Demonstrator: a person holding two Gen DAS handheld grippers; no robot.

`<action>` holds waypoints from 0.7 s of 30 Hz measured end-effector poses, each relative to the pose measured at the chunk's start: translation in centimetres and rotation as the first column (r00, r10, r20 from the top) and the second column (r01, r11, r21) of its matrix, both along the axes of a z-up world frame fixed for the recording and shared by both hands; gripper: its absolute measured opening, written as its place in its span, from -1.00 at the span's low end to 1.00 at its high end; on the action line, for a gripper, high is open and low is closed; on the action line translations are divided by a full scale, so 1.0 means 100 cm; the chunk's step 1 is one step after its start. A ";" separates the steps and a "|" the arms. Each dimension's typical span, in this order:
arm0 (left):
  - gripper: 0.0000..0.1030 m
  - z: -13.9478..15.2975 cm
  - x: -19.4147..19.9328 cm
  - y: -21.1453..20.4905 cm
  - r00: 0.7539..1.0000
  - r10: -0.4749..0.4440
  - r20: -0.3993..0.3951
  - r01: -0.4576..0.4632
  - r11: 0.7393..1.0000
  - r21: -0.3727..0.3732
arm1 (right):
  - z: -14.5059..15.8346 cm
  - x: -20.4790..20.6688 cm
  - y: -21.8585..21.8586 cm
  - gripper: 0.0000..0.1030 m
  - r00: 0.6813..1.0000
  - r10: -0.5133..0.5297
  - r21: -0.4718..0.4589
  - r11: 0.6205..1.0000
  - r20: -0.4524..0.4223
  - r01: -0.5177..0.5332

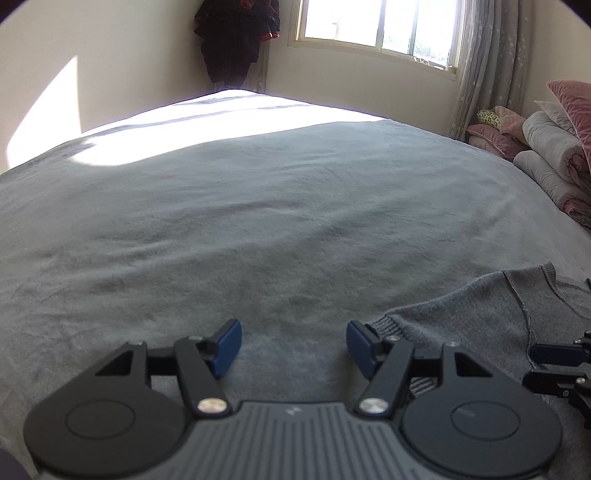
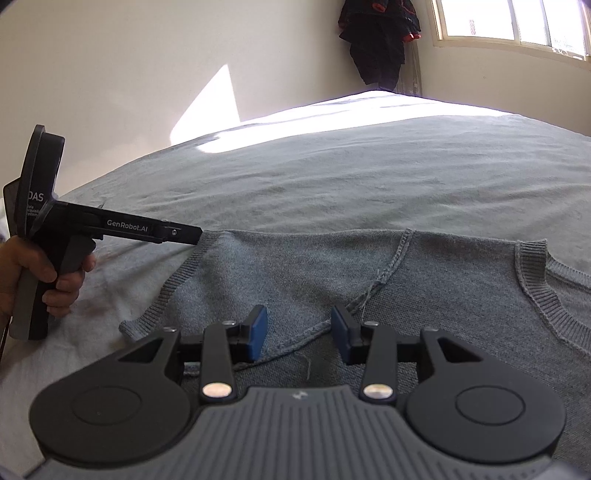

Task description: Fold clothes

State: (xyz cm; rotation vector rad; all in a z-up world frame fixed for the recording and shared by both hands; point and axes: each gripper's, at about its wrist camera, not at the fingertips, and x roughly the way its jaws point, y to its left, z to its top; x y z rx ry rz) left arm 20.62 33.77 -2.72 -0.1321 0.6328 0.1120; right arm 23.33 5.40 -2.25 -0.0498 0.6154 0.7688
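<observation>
A grey knit sweater [image 2: 424,291] lies flat on the grey bedspread [image 2: 369,177], one part folded across it along a stitched seam, its ribbed neckline to the right. My right gripper [image 2: 300,332] hovers low over the sweater with its blue pads apart; the seam edge runs between them, unpinched. My left gripper [image 1: 294,347] is open over bare bedspread, its right finger just beside the sweater's [image 1: 480,314] ribbed edge. In the right wrist view a hand [image 2: 55,280] holds the left gripper [image 2: 194,234], whose tip is at the sweater's ribbed corner. The right gripper [image 1: 532,365] shows at the left view's right edge.
Stacked pillows and rolled quilts [image 1: 546,155] sit along the bed's right side. A window [image 1: 380,22] with a curtain [image 1: 480,74] is behind the bed, and dark clothes [image 1: 236,40] hang in the corner. Sunlight falls on the bed's far part [image 1: 221,125].
</observation>
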 end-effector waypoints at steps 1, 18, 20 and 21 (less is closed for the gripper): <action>0.24 0.003 -0.002 -0.001 1.000 0.008 0.029 -0.007 1.000 0.000 | 0.000 0.000 0.000 -0.16 1.000 -0.001 0.001 1.000 0.001 0.001; -0.11 -0.021 0.009 -0.043 0.968 -0.233 0.092 0.246 0.952 -0.183 | 0.002 0.003 -0.006 -0.07 0.999 -0.046 0.012 0.999 -0.003 0.046; -0.11 -0.016 0.003 -0.046 0.973 -0.213 0.083 0.225 0.959 -0.173 | 0.002 0.001 -0.007 -0.06 0.997 -0.074 0.015 0.997 -0.013 0.074; -0.13 -0.013 -0.001 -0.049 0.976 -0.204 0.077 0.214 0.963 -0.162 | 0.004 -0.002 -0.011 -0.06 0.996 -0.091 0.023 0.996 -0.027 0.091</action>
